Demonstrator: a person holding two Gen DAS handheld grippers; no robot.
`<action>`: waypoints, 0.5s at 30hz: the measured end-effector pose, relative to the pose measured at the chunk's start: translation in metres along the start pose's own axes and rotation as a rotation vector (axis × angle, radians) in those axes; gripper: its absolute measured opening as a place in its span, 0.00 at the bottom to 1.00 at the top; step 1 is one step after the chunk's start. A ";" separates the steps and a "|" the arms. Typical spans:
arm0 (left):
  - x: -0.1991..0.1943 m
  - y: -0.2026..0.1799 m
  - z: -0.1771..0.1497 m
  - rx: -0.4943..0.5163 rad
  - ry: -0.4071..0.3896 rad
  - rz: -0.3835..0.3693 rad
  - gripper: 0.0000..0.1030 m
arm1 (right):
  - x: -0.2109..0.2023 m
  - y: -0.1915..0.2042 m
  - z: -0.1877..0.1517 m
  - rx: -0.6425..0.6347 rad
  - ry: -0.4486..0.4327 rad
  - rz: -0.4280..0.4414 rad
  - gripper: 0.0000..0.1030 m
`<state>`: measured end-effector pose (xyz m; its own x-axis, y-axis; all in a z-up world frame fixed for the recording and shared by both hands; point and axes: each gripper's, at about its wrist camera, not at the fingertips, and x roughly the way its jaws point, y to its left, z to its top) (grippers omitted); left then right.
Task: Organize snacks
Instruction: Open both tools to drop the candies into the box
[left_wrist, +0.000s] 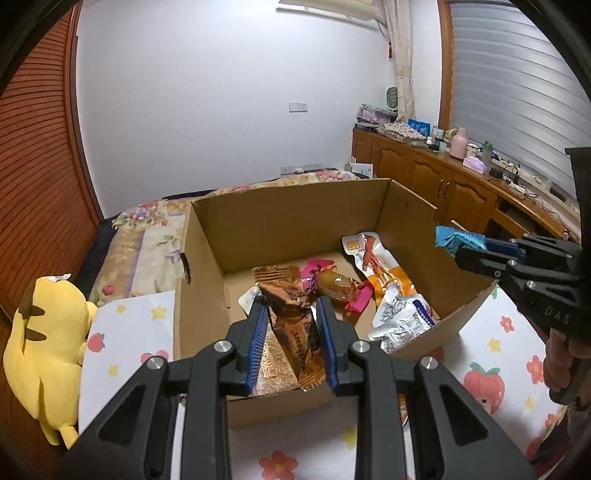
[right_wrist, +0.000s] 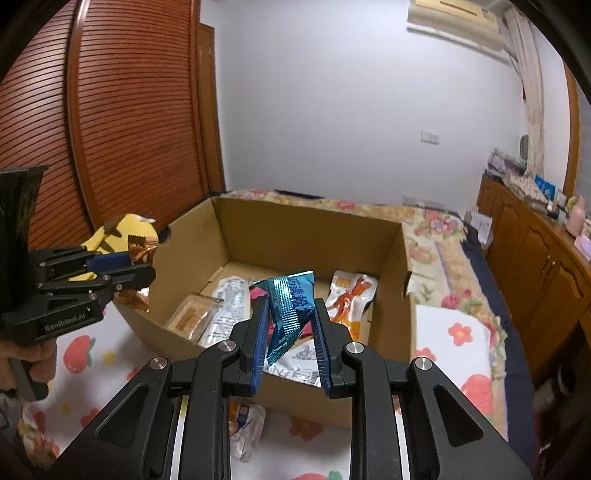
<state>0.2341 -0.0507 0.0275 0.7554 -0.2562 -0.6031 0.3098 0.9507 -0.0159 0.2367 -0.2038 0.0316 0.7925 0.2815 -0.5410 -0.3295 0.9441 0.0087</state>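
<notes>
The brown snack pack (left_wrist: 295, 332) sits pinched in the left gripper (left_wrist: 291, 332). Its long side runs straight out along the fingers, and it hangs just over the near wall of the cardboard box (left_wrist: 288, 218). The blue shiny snack pack (right_wrist: 290, 310) is pinched the same way in the right gripper (right_wrist: 290, 328), pointing up and forward, above the box's near edge. So both packs are over the box, and a drop looks like the next step for each. I judge the left one is a bit nearer the middle.

Down in the box lie more snacks: a pink-wrapped cake (left_wrist: 332, 288), an orange and white pouch (left_wrist: 373, 258) and a silver pouch (left_wrist: 402, 317) with small writing too blurry to read. The blue pack has white letters I cannot read. The left gripper's side reads "GenRobot.AI" (right_wrist: 64, 326). A yellow plush toy (left_wrist: 48, 354) lies left of the box on the flowery sheet (left_wrist: 288, 454).
</notes>
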 end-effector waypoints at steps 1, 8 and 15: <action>0.001 0.001 0.000 -0.002 0.002 0.000 0.24 | 0.005 0.000 -0.002 0.006 0.009 0.002 0.21; 0.006 0.002 -0.001 -0.008 0.014 -0.002 0.27 | 0.019 0.004 -0.007 0.022 0.041 0.016 0.21; 0.004 0.003 -0.001 -0.015 0.004 -0.016 0.43 | 0.023 0.004 -0.008 0.027 0.052 0.017 0.21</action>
<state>0.2371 -0.0483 0.0242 0.7481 -0.2706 -0.6058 0.3131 0.9490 -0.0373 0.2493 -0.1947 0.0128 0.7588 0.2892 -0.5837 -0.3286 0.9436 0.0403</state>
